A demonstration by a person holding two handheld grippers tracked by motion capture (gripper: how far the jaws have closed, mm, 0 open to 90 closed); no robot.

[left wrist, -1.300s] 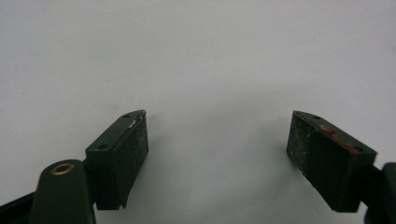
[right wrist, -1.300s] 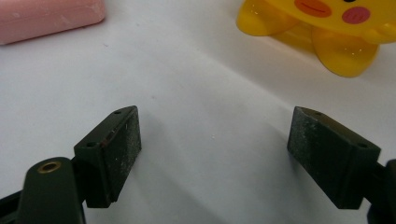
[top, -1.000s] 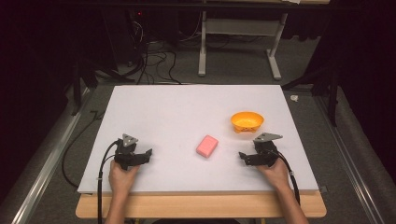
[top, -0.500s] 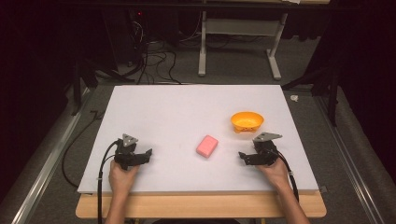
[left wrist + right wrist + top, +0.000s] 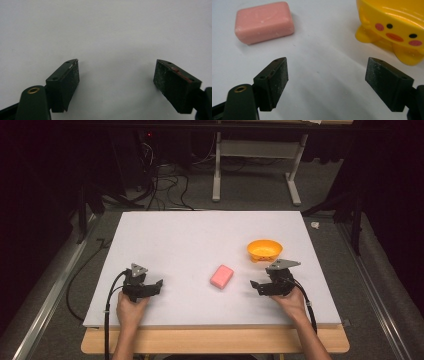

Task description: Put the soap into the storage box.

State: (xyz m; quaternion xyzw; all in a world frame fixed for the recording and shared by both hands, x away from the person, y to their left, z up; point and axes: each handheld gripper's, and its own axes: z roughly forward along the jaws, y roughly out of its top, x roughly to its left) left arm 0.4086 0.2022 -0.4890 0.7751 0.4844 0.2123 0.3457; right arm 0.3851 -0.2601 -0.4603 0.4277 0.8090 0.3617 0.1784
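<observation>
A pink bar of soap (image 5: 222, 276) lies flat near the middle of the white table (image 5: 200, 240); the right gripper view shows the soap (image 5: 264, 22) at upper left. A yellow duck-faced bowl (image 5: 264, 250) stands to its right, and its painted face (image 5: 397, 30) looks toward the right gripper's camera. My right gripper (image 5: 257, 286) rests open on the table, right of the soap and just in front of the bowl, nothing between its jaws (image 5: 325, 82). My left gripper (image 5: 156, 285) rests open at the front left, with bare table between its jaws (image 5: 116, 82).
The table's front edge (image 5: 215, 325) runs just behind both hands, above a wooden ledge. Beyond the far edge stand a metal desk frame (image 5: 255, 165) and a tangle of floor cables (image 5: 160, 185). Metal rails (image 5: 50, 290) flank the table on both sides.
</observation>
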